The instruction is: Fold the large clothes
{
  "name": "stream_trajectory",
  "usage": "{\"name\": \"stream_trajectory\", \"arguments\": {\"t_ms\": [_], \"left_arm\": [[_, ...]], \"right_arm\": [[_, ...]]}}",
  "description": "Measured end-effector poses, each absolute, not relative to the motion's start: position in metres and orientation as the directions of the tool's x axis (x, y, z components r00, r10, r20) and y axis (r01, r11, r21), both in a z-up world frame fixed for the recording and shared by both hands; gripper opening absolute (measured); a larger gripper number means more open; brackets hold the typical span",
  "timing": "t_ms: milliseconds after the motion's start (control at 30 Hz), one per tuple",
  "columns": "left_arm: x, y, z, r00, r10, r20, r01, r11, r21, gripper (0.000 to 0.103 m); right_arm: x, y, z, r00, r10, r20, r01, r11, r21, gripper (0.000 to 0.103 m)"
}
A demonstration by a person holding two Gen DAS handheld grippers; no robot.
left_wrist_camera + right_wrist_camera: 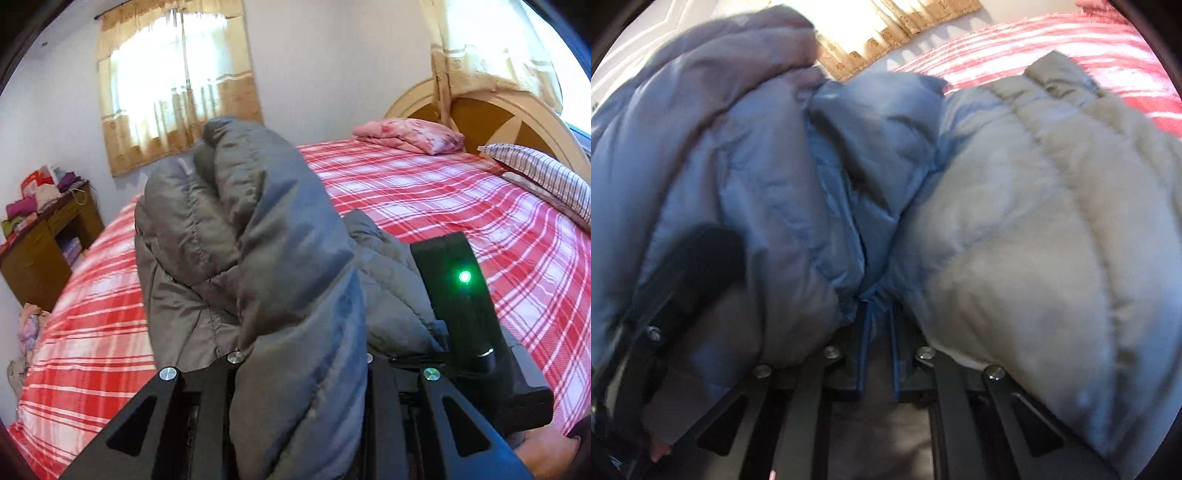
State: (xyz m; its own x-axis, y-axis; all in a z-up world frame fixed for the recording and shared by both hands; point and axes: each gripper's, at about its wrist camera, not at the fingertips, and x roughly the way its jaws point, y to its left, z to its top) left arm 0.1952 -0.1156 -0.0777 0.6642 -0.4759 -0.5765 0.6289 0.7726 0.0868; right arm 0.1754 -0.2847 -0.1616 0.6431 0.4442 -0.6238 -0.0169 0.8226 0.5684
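Observation:
A grey-blue quilted puffer jacket (240,229) is lifted in a bunch over the bed. My left gripper (299,354) is shut on a thick fold of it, and the padding hides the fingertips. To its right, the right gripper's black body (461,295) with a green light sits against the same jacket. In the right wrist view the jacket (1015,240) fills the frame. My right gripper (880,314) has its blue pads (866,339) nearly together, pinching a gathered seam of fabric at the tips. The left gripper's dark body (701,266) shows blurred at the left.
The bed (424,206) has a red plaid sheet. A folded pink cloth (410,134) and a striped pillow (543,177) lie by the headboard (491,114). A wooden cabinet (48,240) stacked with clothes stands at the left wall, with a clothes pile (27,328) on the floor.

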Motion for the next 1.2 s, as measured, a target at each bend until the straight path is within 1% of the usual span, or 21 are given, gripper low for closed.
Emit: {"name": "stream_trajectory", "arguments": {"t_ms": [33,100,300,500,700,800,1000,1133,1200], "left_arm": [[0.195,-0.117,-0.079,0.657,-0.481,-0.581,0.634,0.769,0.081,0.024],[0.192,-0.119,-0.081,0.651,-0.483,-0.585,0.641,0.763,0.084,0.024],[0.183,-0.123,-0.085,0.636,-0.490,-0.597,0.662,0.743,0.096,0.024],[0.177,-0.129,-0.086,0.621,-0.500,-0.604,0.680,0.727,0.097,0.024],[0.167,-0.141,-0.090,0.610,-0.506,-0.609,0.697,0.708,0.110,0.024],[0.159,-0.147,-0.098,0.606,-0.500,-0.619,0.709,0.692,0.136,0.024],[0.150,-0.158,-0.106,0.584,-0.510,-0.631,0.728,0.674,0.128,0.024],[0.146,-0.167,-0.114,0.577,-0.504,-0.643,0.733,0.667,0.135,0.024],[0.142,-0.170,-0.117,0.574,-0.504,-0.645,0.738,0.659,0.142,0.024]], "right_arm": [[0.172,-0.287,-0.161,0.643,0.429,-0.634,-0.011,0.833,0.553,0.003],[0.167,-0.289,-0.161,0.646,0.422,-0.636,-0.011,0.838,0.546,0.000],[0.156,-0.295,-0.160,0.662,0.404,-0.631,-0.017,0.850,0.526,0.000],[0.149,-0.288,-0.149,0.669,0.379,-0.640,-0.040,0.878,0.477,0.000],[0.138,-0.294,-0.136,0.682,0.340,-0.647,-0.033,0.899,0.437,0.000],[0.132,-0.305,-0.129,0.694,0.324,-0.643,-0.022,0.902,0.431,0.000],[0.124,-0.311,-0.120,0.707,0.283,-0.648,-0.002,0.917,0.399,0.000],[0.117,-0.316,-0.114,0.719,0.277,-0.637,0.009,0.913,0.407,0.000],[0.114,-0.325,-0.112,0.727,0.293,-0.621,0.012,0.899,0.438,0.001]]}}
